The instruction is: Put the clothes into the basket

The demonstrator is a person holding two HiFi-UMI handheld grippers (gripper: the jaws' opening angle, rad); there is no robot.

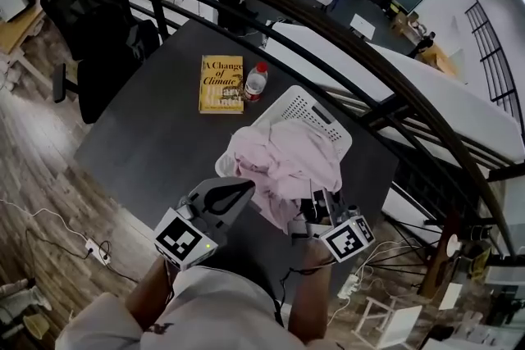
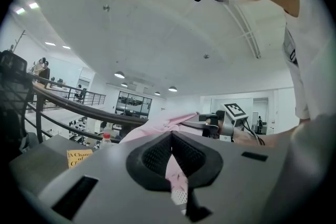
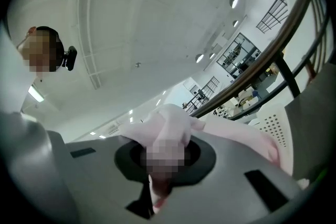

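Note:
A pale pink garment (image 1: pixel 283 164) hangs over the near side of a white perforated basket (image 1: pixel 316 112) on the dark table. My left gripper (image 1: pixel 239 191) is shut on the garment's near left edge; pink cloth (image 2: pixel 176 173) runs between its jaws. My right gripper (image 1: pixel 321 207) is shut on the garment's near right edge, where bunched pink cloth (image 3: pixel 165 131) fills its jaws. Both grippers point upward, with ceiling behind them in the gripper views. The basket's inside is mostly hidden by the cloth.
A yellow book (image 1: pixel 221 83) and a plastic bottle with a red cap (image 1: pixel 255 81) lie on the table (image 1: pixel 156 143) beyond the basket. A curved dark railing (image 1: pixel 328 29) runs behind the table. A black office chair (image 1: pixel 90 4) stands at the far left.

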